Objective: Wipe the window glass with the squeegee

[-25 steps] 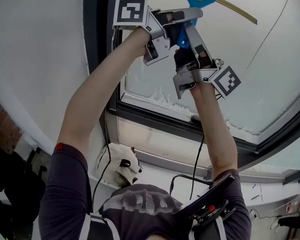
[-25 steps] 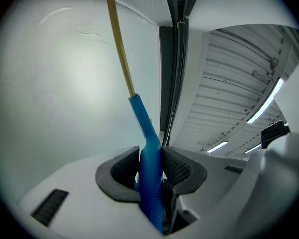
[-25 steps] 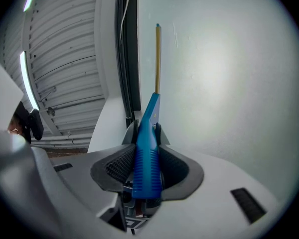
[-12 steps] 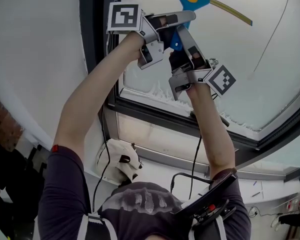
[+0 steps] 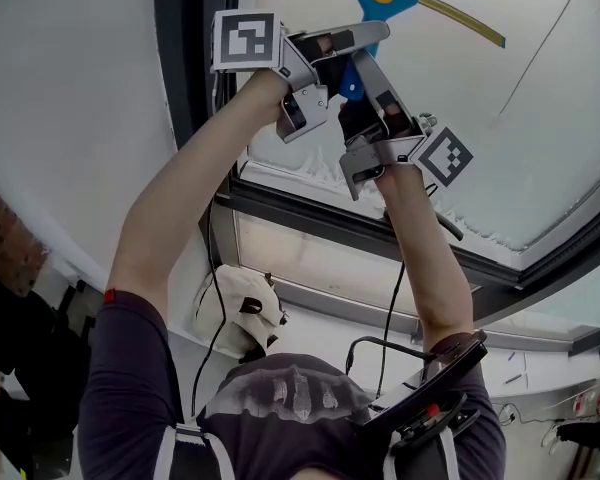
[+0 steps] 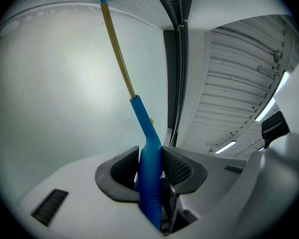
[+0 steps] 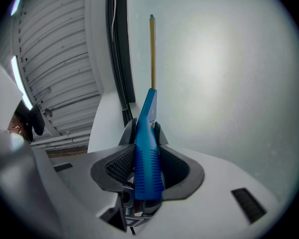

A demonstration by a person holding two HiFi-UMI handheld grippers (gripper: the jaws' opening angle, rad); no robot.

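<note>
**Claws.** The left claw (image 6: 150, 169) is clamped on the blue handle (image 6: 148, 153) of the squeegee (image 5: 365, 28). Both pads press its flanks. The right claw (image 7: 148, 169) is likewise pinched on the ribbed butt of the same handle. In the head view both claws sit upper centre, on raised arms, and the left one holds the handle further up, nearer the blade.

**Governing relation.** The handle's long axis runs from the two claws straight up the frame to the squeegee's head at the top edge. The yellow-edged blade (image 5: 450, 15) lies across that axis, slanting from top centre down toward the upper right. From the left gripper view the blade appears to lie against the window glass (image 5: 520, 118), though contact along its full length cannot be confirmed. Any stroke would, in my judgement, be driven along the handle's axis, with the left claw steering and the right claw supplying leverage from the butt.

**Beyond.** A rough white residue (image 5: 310, 180) lines the pane's lower edge, just below the claws. The dark window frame (image 5: 195, 88) stands at the left.

**Change from earlier frames.** Both grips are unaltered. The claws and squeegee sit slightly further left in the frame than a second ago, and barely differ from half a second ago.
</note>
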